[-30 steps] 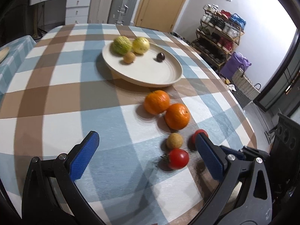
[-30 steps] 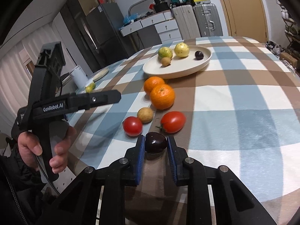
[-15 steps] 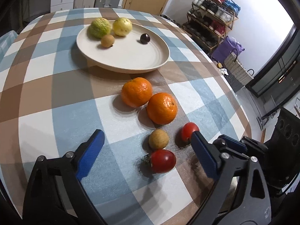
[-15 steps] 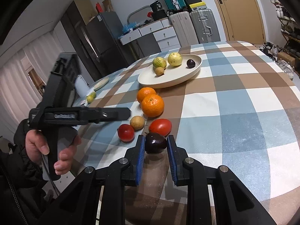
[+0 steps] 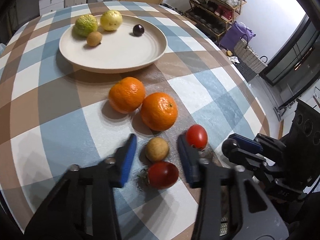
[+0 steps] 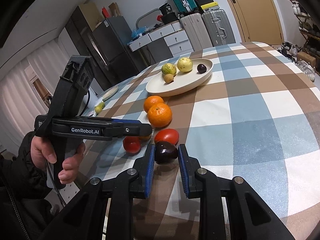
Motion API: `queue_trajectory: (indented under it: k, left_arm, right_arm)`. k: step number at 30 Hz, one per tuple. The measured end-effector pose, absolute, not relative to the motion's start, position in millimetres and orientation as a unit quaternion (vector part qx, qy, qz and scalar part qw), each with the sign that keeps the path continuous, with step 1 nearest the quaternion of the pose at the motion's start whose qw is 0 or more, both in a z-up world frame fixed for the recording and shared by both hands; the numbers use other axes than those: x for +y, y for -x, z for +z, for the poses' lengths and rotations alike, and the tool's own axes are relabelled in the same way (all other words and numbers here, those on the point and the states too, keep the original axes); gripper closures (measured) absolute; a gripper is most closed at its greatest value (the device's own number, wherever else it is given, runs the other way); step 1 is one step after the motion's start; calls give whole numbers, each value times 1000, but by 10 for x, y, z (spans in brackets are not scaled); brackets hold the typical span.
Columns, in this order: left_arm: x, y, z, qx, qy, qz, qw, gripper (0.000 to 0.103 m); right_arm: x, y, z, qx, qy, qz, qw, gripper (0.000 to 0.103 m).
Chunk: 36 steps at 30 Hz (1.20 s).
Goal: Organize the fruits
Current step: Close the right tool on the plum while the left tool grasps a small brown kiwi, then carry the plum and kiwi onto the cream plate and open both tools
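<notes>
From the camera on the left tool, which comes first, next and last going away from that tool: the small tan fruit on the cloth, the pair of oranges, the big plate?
1. The small tan fruit, right between the fingers of the left tool.
2. The two oranges, just beyond it, mid-table; they are too close to call between themselves.
3. The plate, farthest, at the back.

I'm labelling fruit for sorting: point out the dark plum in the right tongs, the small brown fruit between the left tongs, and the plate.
dark plum [image 6: 166, 155], right wrist view, glossy front.
small brown fruit [image 5: 157, 149], left wrist view, top.
plate [image 5: 128, 48], left wrist view, bare centre.
</notes>
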<state>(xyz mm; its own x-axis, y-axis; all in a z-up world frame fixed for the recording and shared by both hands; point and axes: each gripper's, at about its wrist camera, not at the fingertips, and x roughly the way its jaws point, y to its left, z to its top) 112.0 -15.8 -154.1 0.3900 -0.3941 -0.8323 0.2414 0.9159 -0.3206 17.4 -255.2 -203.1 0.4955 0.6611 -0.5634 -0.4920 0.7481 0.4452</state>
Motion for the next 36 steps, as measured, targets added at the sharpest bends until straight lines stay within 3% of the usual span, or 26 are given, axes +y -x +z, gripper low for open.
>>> queue_trajectory:
  k: [36]
  left_arm:
    - [330, -1091, -1078, 452, 125, -180, 865, 82]
  right_arm:
    - [-2406, -410, -1804, 364, -103, 341, 861, 79]
